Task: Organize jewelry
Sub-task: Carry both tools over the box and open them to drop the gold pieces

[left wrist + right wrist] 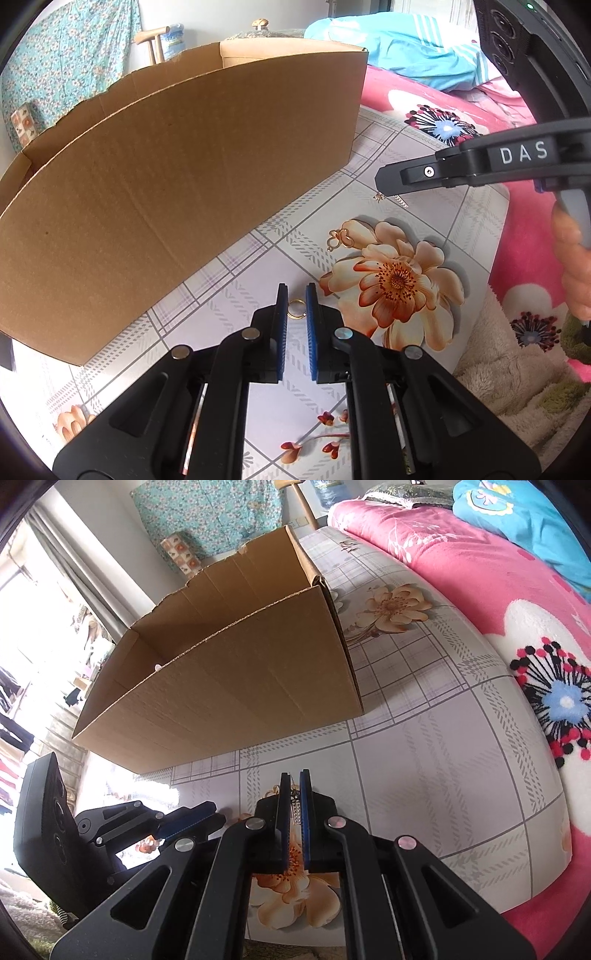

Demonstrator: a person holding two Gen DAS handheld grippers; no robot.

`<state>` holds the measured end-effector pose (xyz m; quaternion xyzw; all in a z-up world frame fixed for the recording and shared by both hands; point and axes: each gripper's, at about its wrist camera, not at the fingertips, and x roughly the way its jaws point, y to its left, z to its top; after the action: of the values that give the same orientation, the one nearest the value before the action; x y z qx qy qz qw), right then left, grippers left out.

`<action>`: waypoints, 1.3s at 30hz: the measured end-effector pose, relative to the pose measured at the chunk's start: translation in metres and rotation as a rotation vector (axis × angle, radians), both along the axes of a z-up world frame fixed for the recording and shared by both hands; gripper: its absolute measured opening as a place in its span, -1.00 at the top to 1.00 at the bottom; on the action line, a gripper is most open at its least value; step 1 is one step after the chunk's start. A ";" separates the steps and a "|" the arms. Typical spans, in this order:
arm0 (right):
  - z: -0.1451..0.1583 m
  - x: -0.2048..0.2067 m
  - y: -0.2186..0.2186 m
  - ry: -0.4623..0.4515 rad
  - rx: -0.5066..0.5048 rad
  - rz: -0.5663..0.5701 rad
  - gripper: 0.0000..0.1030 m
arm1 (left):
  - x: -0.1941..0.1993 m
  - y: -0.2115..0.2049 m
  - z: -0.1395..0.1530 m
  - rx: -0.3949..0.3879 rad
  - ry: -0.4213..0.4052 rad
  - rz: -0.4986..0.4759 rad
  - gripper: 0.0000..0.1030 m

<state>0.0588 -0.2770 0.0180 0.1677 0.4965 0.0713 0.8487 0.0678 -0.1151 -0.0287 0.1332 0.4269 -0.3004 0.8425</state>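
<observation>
Gripping a small gold ring between my left gripper pads, jaws narrow, ring pinched near the tips just above the flowered tablecloth. My right gripper has its jaws nearly together on a small silvery chain piece, which hangs between the blue pads; in the left wrist view that same piece dangles under the right tips, off the cloth. 1 more gold piece, a looped charm, lies on the cloth between my 2 grippers, beside the big orange flower print. Cardboard box stands open on the far left of the table, well apart from the jewelry; cannot tell what is inside. Pink floral blanket on the right, past the table edge.
</observation>
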 end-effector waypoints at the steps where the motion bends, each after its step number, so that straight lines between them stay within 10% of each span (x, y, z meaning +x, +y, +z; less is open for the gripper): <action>1: 0.000 0.000 0.000 -0.002 0.001 -0.001 0.90 | 0.001 0.000 0.000 -0.003 0.009 0.005 0.83; 39: 0.023 -0.009 0.015 -0.099 -0.003 0.038 0.90 | -0.005 0.020 0.034 -0.037 -0.025 0.079 0.83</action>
<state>0.0500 -0.2617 0.0411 0.1534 0.4572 0.0949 0.8709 0.0628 -0.0949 0.0050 0.1042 0.4157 -0.2731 0.8612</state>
